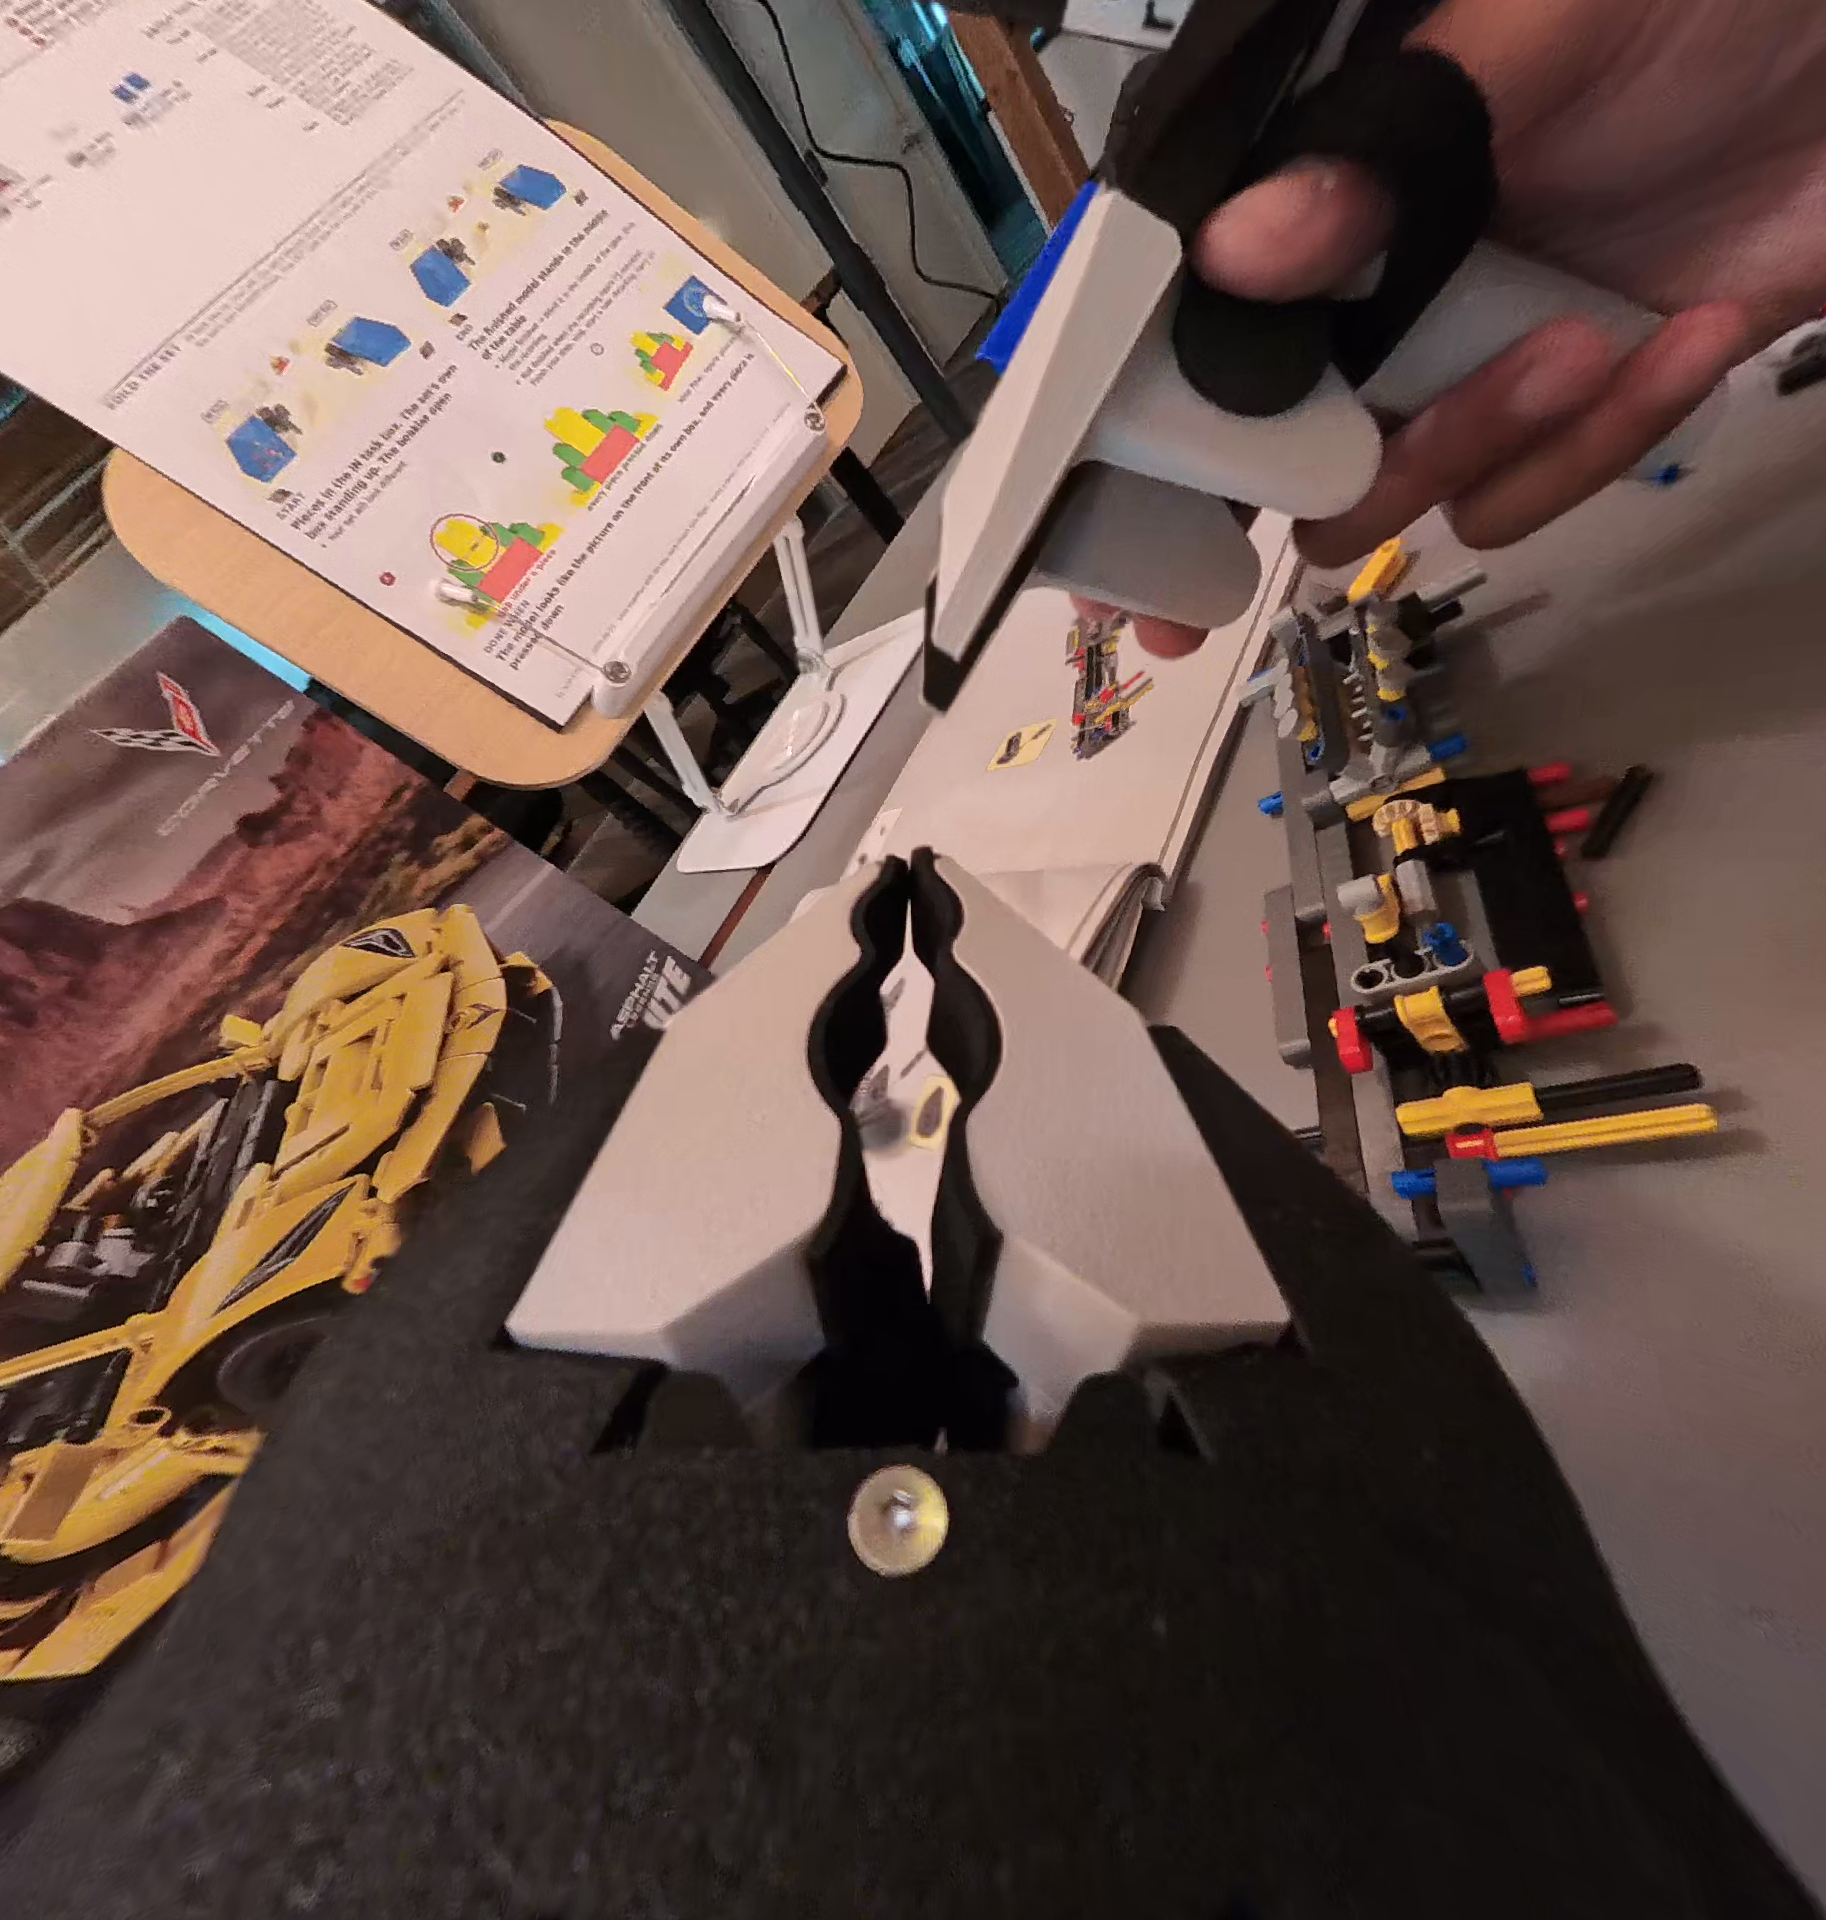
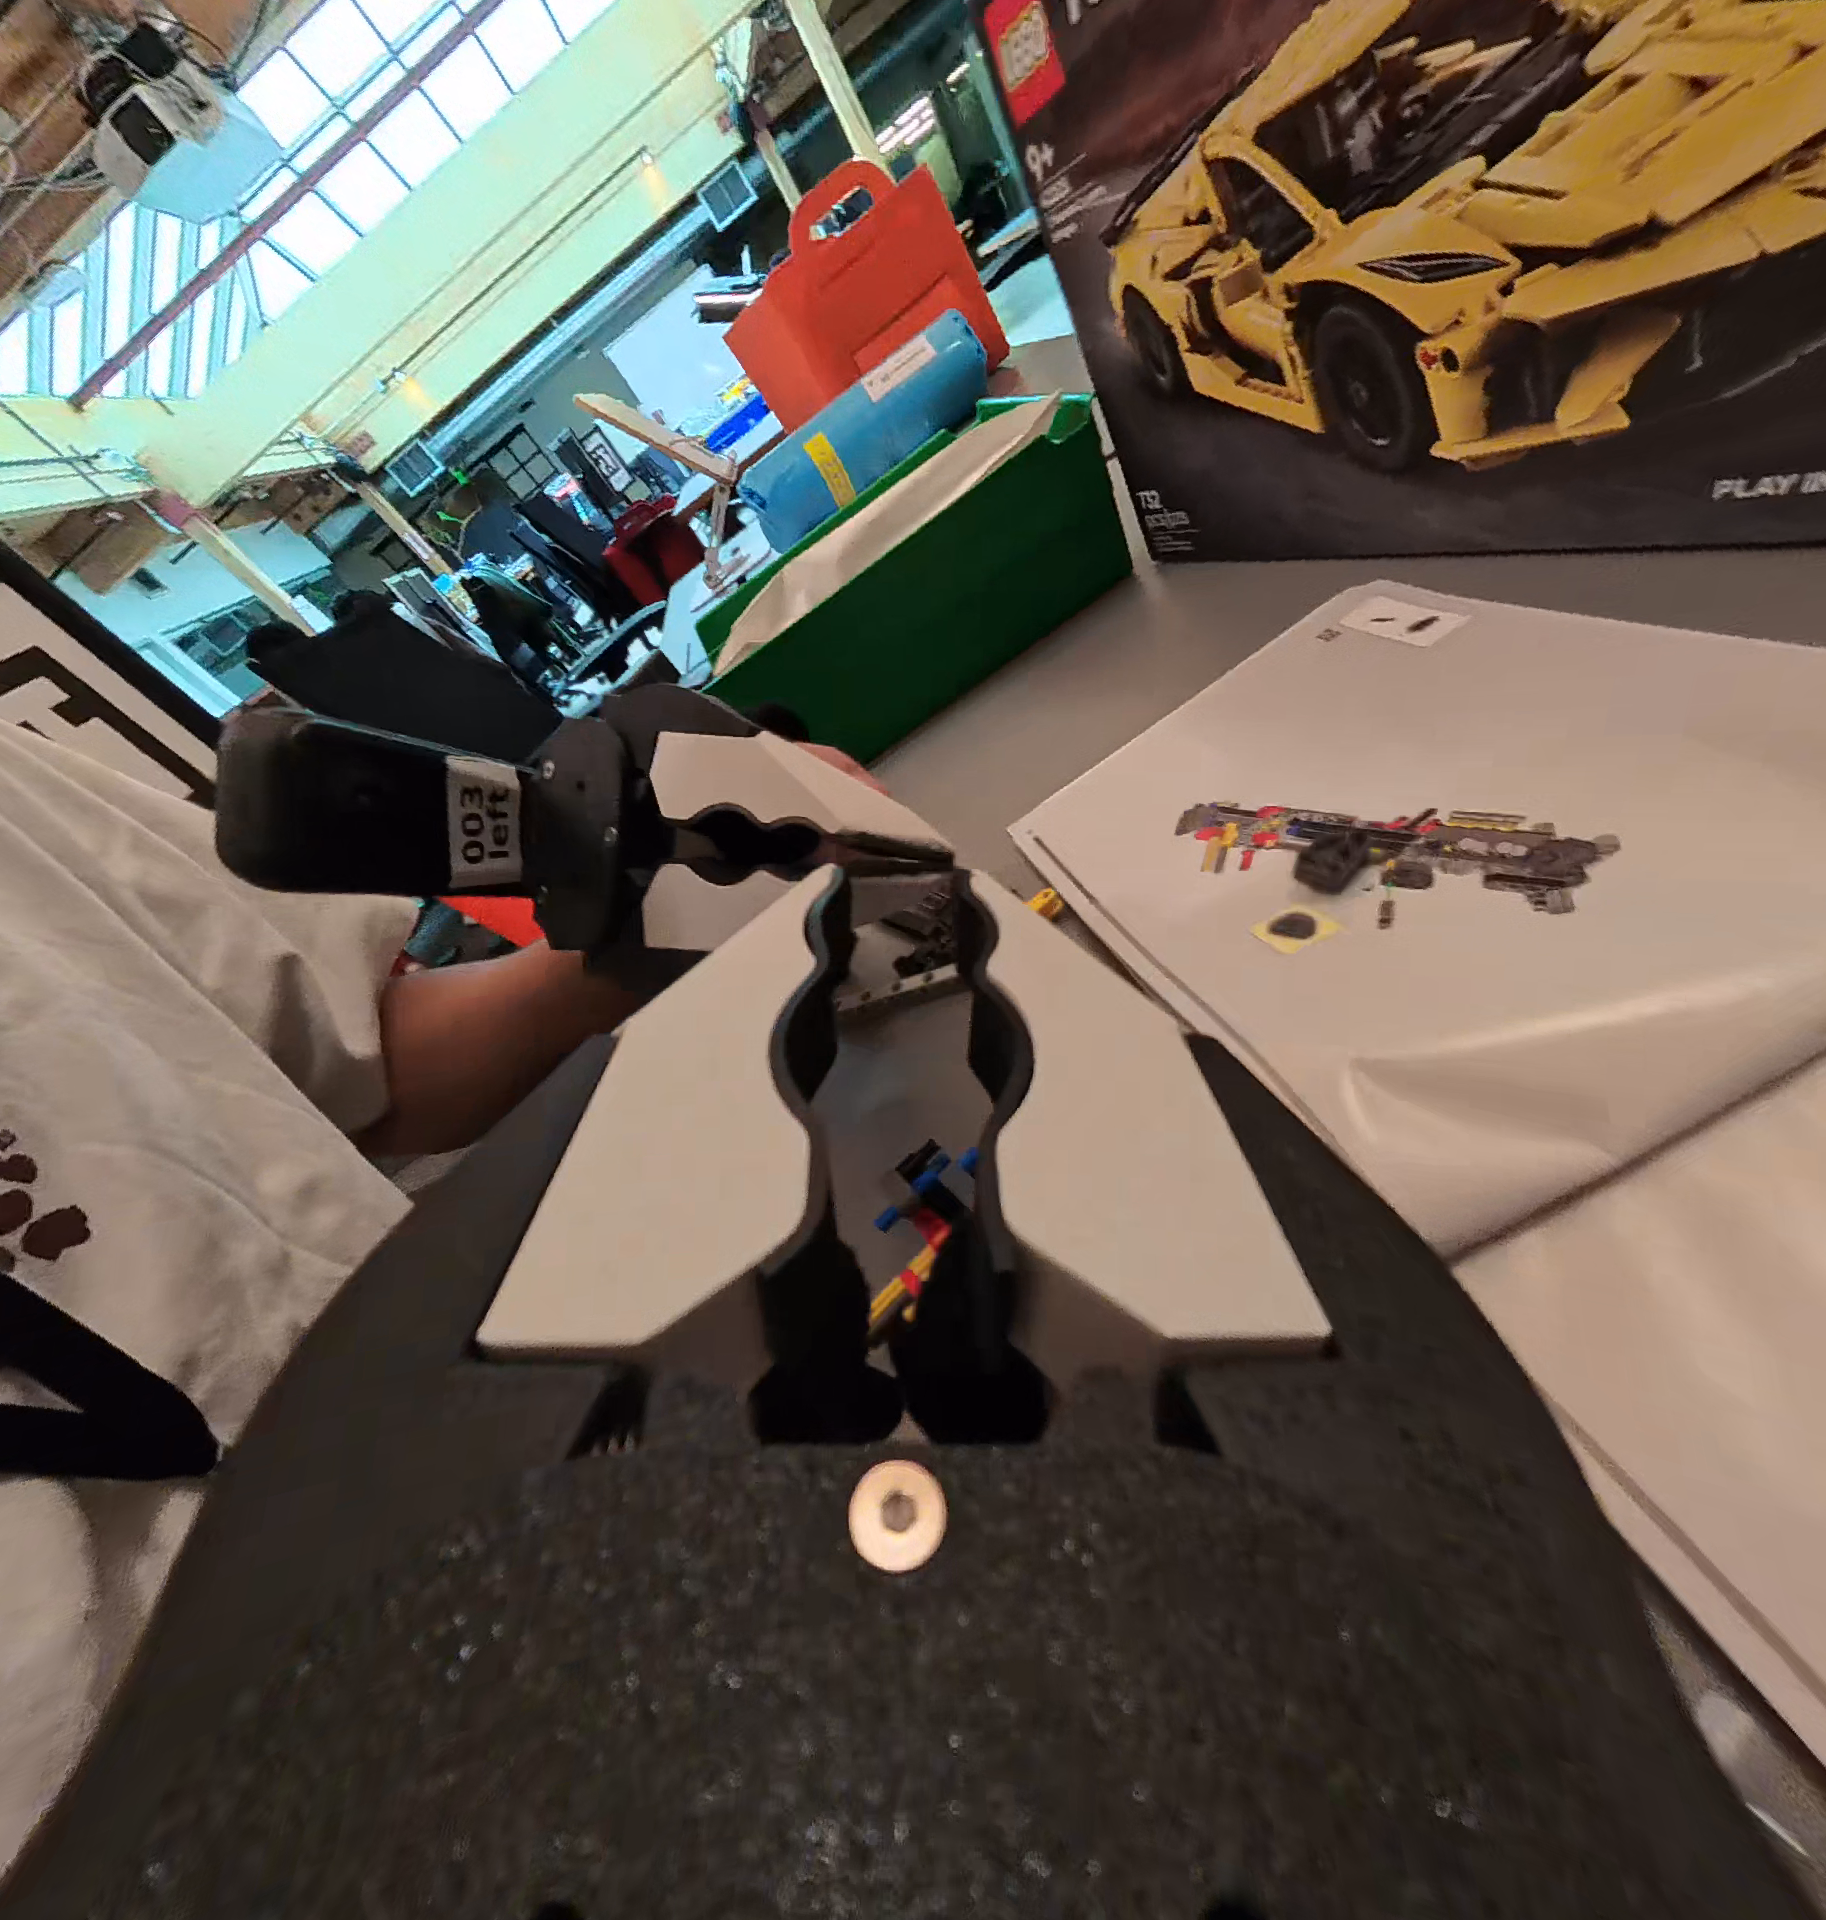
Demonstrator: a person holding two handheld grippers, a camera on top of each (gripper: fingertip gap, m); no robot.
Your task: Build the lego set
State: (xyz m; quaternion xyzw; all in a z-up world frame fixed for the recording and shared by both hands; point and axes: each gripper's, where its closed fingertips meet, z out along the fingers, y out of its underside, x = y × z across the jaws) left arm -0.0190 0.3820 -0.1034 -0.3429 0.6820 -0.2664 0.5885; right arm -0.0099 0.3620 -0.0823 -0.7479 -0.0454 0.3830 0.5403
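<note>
L wrist cam: sits behind left gripper (image 1: 909,883), looks fwd along its fingers, tilted, down onto grey table (image 1: 1667,1558). Near: open instruction booklet (image 1: 1054,790), half-built lego model (image 1: 1408,935) to its right, lego box (image 1: 265,1039) to its left. Right gripper (image 1: 1044,447) close, high in frame.

R wrist cam: low over table (image 2: 1044,675), behind right gripper (image 2: 904,904), facing booklet (image 2: 1511,935) and box (image 2: 1460,260), workshop hall behind. Left gripper (image 2: 867,842) just ahead, from the side.

Shared: booklet, box, table, each other's gripper.
</note>
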